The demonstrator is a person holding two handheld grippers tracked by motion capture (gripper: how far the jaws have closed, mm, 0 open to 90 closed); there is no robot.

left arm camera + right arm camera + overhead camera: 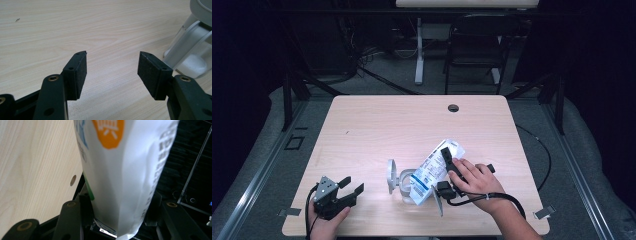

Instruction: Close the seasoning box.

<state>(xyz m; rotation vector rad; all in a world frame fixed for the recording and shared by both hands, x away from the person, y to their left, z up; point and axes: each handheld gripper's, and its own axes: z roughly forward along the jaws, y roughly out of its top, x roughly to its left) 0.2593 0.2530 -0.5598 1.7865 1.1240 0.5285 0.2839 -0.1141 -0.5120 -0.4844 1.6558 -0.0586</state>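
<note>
Near the front left corner of the wooden table [377, 120], the left gripper [350, 188] rests low over the wood in the person's left hand [328, 220], its jaws spread apart with nothing between them; the left gripper view shows bare tabletop in the gap between its black pads [80, 72]. Further right, a little in from the middle of the front edge, stands a clear jar [404, 184] with a pale hinged lid [390, 176] swung open on its left side; the same jar shows at the right edge of the left gripper view, well apart from the open jaws. Touching the jar's right side is a white printed bag [434, 170], tilted so its lower end meets the jar's mouth and its upper end rises toward the back right. The right gripper [448, 162], in the person's right hand [477, 182], is clamped on the bag's upper part; the right gripper view shows the bag pinched between both jaws. A small round hole [453, 108] sits near the table's back edge.
</note>
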